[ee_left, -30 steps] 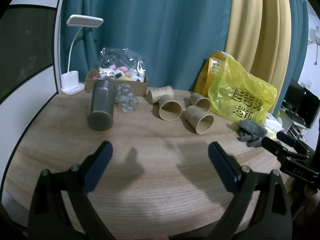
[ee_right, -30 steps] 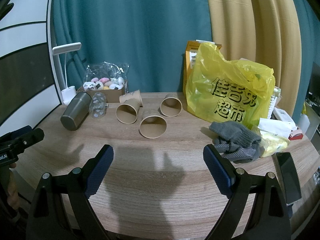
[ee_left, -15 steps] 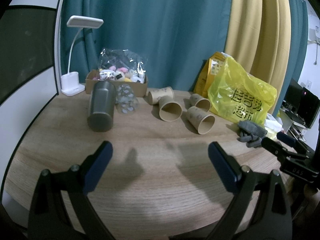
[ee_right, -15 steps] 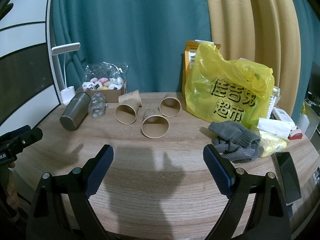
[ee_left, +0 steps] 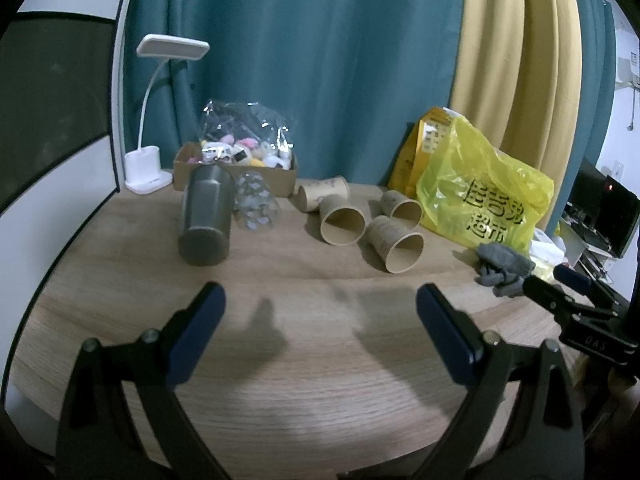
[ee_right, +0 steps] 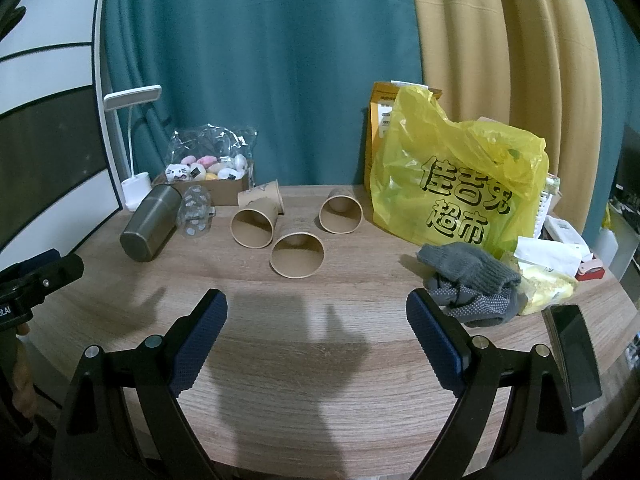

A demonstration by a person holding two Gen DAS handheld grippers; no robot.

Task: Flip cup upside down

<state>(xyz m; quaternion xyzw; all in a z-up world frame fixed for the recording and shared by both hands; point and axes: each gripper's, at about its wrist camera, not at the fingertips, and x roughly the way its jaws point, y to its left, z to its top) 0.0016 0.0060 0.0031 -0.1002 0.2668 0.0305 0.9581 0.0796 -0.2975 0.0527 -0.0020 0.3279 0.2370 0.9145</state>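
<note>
Left gripper (ee_left: 320, 312): fingers spread wide, empty, over bare table (ee_left: 320, 380).
Right gripper (ee_right: 316, 316): likewise spread and empty.
Cups: four paper ones on their sides mid-table; nearest cup (ee_right: 297, 254) has its mouth toward me, just beyond my right gripper.
Tumbler (ee_left: 206, 216): steel, lying down at left.
Bag (ee_right: 460, 184), gloves (ee_right: 472, 280), phone (ee_right: 574, 360): crowding the right side.
Risks, as I judge them: a hard pinch crushes thin paper; a glancing touch rolls the cup into its neighbours (they lie close together); a wide right swing clips the gloves.
</note>
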